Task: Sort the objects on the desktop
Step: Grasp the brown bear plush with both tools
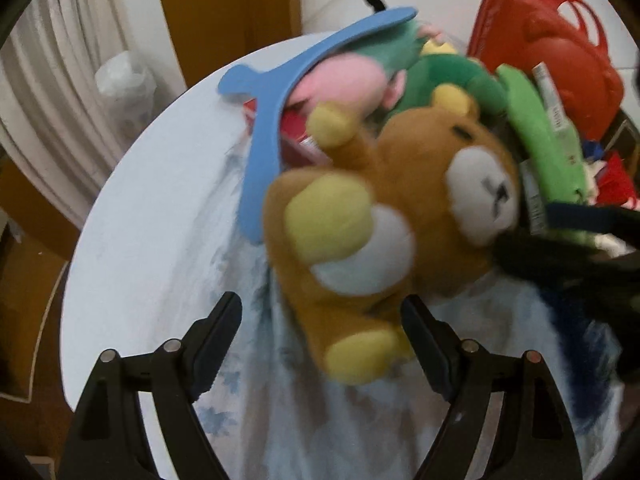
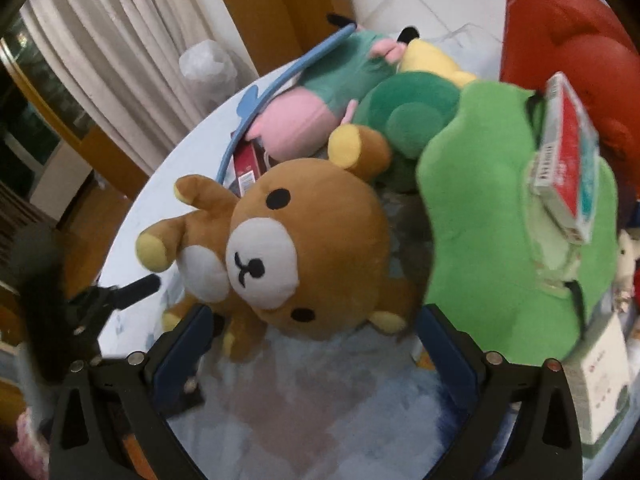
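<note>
A brown plush bear with yellow paws lies on its side on the round table, at the near edge of a toy pile. My left gripper is open, its fingers standing either side of the bear's lower foot without pressing it. In the right wrist view my right gripper is open too, with the bear's head just beyond its fingertips. One finger of the left gripper shows at the bear's far side. The right gripper's dark, blurred fingers reach in by the bear's head.
Behind the bear lie a blue hanger, a pink and teal plush, a dark green plush and a bright green plush bearing a red card box. A red bag stands at the back right, a white box at the right.
</note>
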A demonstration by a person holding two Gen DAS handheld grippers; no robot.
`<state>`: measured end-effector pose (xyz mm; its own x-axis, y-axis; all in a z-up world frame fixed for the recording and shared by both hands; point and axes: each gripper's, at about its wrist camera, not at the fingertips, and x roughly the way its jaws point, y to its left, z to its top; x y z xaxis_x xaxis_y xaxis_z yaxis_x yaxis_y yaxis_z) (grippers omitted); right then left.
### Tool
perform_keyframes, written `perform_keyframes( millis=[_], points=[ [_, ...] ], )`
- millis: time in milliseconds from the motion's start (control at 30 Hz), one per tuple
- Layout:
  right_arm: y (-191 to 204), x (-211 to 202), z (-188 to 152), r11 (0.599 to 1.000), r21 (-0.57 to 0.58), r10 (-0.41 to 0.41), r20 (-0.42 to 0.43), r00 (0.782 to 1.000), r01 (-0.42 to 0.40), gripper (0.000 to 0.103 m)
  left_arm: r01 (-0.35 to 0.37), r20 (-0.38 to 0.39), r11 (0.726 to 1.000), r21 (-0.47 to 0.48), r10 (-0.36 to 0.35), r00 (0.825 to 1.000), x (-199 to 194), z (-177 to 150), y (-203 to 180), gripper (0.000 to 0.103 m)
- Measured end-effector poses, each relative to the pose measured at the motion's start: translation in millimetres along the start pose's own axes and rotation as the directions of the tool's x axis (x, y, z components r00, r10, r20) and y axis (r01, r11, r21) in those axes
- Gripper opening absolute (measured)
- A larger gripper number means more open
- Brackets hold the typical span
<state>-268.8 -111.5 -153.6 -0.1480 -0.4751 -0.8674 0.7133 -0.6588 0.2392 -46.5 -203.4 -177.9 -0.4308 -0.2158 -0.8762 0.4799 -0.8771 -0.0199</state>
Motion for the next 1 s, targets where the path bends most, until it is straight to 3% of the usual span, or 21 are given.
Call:
perform_keyframes(
  millis=[100,167,400,533,567,600,700,1000],
  points=[
    [0,12,4,1.000,0.009,-0.017,-0.018,1.000,0.017,0.103,-0.017,-0.019,1.000,0.003,0.017,1.000,16,6,-2,0.082],
    [-1,24,6,1.000,0.023,-0.020,-0.033,0.999,0.020,0.103,0.037,-0.032,0.999,-0.027,-0.038,0.999,23,7,0,0.082],
    [2,45,7,0.998,0.036,-0.050,-0.025,0.998,0.051,0.103,0.090,-0.028,0.996,-0.005,-0.090,0.996,31,10,-2,0.082],
    [-1,46,7,0.998,0.047,-0.032,0.014,0.999,0.031,0.103,0.109,-0.009,0.994,0.008,-0.109,0.994,26,9,-3,0.072],
    [-1,46,5,0.999,0.040,-0.032,0.020,0.999,0.031,0.101,0.110,-0.007,0.994,0.018,-0.110,0.994,24,7,-3,0.071],
    [-1,46,5,0.999,0.040,-0.032,0.020,0.999,0.031,0.092,0.109,-0.002,0.994,0.026,-0.109,0.994,19,3,-6,0.068],
    [3,35,-1,0.998,0.037,-0.050,0.032,0.998,0.049,0.081,0.113,0.020,0.992,0.052,-0.114,0.993,5,-4,-7,0.067],
    [12,-32,-31,0.997,0.064,-0.044,0.133,0.990,0.035,0.080,0.116,0.146,0.978,0.174,-0.142,0.979,-63,-11,-23,0.067]
  ],
)
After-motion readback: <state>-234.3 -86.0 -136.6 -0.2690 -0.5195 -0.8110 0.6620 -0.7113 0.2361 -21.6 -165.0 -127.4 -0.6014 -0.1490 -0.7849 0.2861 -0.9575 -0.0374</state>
